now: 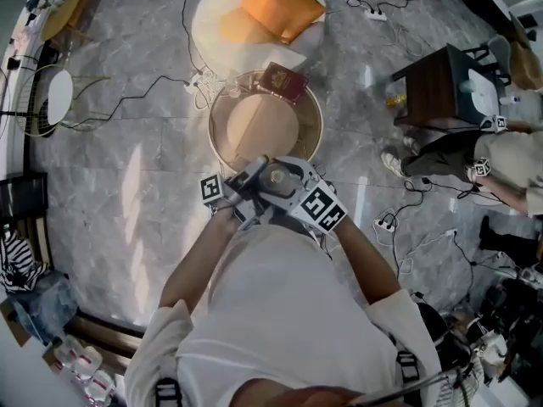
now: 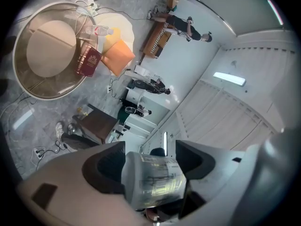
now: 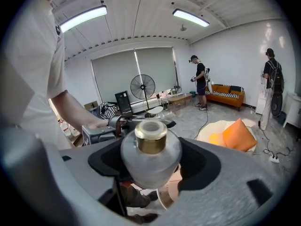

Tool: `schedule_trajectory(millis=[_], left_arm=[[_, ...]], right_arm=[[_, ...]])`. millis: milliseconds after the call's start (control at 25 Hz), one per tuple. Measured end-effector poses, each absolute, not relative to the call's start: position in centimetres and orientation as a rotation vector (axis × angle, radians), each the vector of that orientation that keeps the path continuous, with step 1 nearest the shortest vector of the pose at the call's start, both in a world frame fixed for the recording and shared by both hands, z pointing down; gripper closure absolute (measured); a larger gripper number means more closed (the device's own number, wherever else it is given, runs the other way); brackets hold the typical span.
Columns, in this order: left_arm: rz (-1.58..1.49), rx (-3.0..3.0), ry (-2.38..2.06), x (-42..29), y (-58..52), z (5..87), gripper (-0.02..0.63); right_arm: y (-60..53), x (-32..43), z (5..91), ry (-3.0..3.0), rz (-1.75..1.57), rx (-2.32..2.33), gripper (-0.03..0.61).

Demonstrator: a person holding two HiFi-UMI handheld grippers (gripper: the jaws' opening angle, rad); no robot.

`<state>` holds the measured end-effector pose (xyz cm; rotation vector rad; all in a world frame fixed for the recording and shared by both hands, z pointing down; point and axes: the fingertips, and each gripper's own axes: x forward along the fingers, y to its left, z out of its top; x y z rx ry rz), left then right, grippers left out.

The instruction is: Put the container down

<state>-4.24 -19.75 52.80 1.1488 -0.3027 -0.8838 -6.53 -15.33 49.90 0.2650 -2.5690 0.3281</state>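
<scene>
**A:** Where is the frosted, translucent container with the gold collar (image 3: 150, 147)?

**B:** It is held up in front of the person's chest, between the two tools. In the head view it shows over the near rim of the round, gold-rimmed table with the beige top (image 1: 222, 147). As far as I can tell, it is not resting on it.

**A:** How does the left gripper (image 2: 150, 160) stand?

**B:** Its jaws are closed onto the container's body. One dark pad presses each side of the frosted wall, where a printed label (image 2: 157, 182) wraps round it. The container fills the whole gap and juts out toward the camera.

**A:** And the right gripper (image 3: 153, 163)?

**B:** It is pinching the same container. Its jaws clamp the broad, rounded shoulder just under the collar, and the container sits centred between the pads. The gold collar stands clear above the jaws, with its open mouth turned up.

**A:** So each tool has one end?

**B:** Yes. The left gripper has the labelled part and the right gripper has the shoulder, and the two meet close together round the container.

**A:** What else is near?

**B:** A maroon booklet (image 1: 282, 81) lies at the table's far rim. Beyond it, an orange cushion (image 1: 280, 5) rests on a white round pouf (image 1: 212, 19) on the grey marble floor (image 1: 127, 125).
</scene>
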Motion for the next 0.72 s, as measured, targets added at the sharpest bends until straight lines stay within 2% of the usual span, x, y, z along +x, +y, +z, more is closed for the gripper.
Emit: schedule_trajectory(millis=[720], left_arm=[[-0.665, 1.084, -0.180, -5.9, -28.5, 60.1, 0.302]], right_arm=[[-24.9, -9.2, 57.0, -2.482, 0.519, 0.496, 0.244]])
